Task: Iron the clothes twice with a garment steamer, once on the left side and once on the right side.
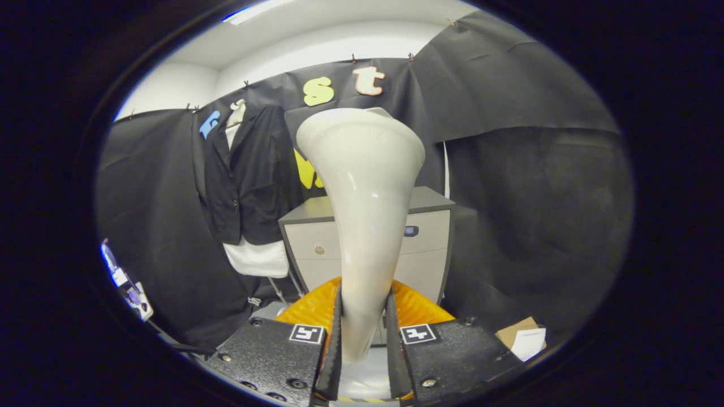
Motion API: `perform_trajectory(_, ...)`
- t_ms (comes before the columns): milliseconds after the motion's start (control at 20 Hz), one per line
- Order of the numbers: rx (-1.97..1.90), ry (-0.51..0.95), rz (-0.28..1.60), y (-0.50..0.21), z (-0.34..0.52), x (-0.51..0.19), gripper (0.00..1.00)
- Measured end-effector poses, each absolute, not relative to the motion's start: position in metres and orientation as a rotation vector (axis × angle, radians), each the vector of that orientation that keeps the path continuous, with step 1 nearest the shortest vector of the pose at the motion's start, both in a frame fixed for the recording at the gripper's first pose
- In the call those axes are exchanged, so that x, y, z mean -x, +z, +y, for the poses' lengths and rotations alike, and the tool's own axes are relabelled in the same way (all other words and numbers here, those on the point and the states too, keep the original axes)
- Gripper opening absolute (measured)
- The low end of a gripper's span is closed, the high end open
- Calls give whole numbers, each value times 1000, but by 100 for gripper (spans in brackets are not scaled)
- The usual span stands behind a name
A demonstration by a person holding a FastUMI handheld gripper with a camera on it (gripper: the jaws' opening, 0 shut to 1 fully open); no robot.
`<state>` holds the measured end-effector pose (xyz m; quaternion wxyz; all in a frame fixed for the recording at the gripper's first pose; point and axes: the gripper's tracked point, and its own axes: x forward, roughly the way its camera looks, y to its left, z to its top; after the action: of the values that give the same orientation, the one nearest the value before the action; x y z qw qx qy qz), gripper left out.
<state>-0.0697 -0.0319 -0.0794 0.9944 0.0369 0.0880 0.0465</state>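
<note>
The tongs (365, 345) are closed on the narrow neck of the glossy white, funnel-shaped garment steamer head (362, 186). The black jacket over a white shirt (246, 181) hangs far left, apart; ironing seems not yet begun.

Steamer (362, 192) handle's lower end hidden between the gripper (365, 345) fingers, cabinet (424, 237) middle hidden behind steamer, jacket (249, 181) hanger mostly covered, small items beside the cloth wall too blurred to tell.

Grey cabinet (421, 237) with two pale drawers stands against the wall. Orange ribbed object (308, 308) lies before it. Cardboard and paper (523, 338) lie nearby on floor.
</note>
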Motion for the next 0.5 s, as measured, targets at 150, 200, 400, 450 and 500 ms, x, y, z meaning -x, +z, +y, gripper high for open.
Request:
perform_trajectory(150, -78, 79, 188, -90, -29, 69, 36)
perform_trajectory(200, -78, 86, 197, -93, -27, 63, 36)
perform_trajectory(400, -80, 81, 218, -102, -33, 59, 36)
perform_trajectory(450, -78, 76, 222, -103, -34, 60, 36)
perform_trajectory(500, -74, 74, 223, -105, -35, 56, 36)
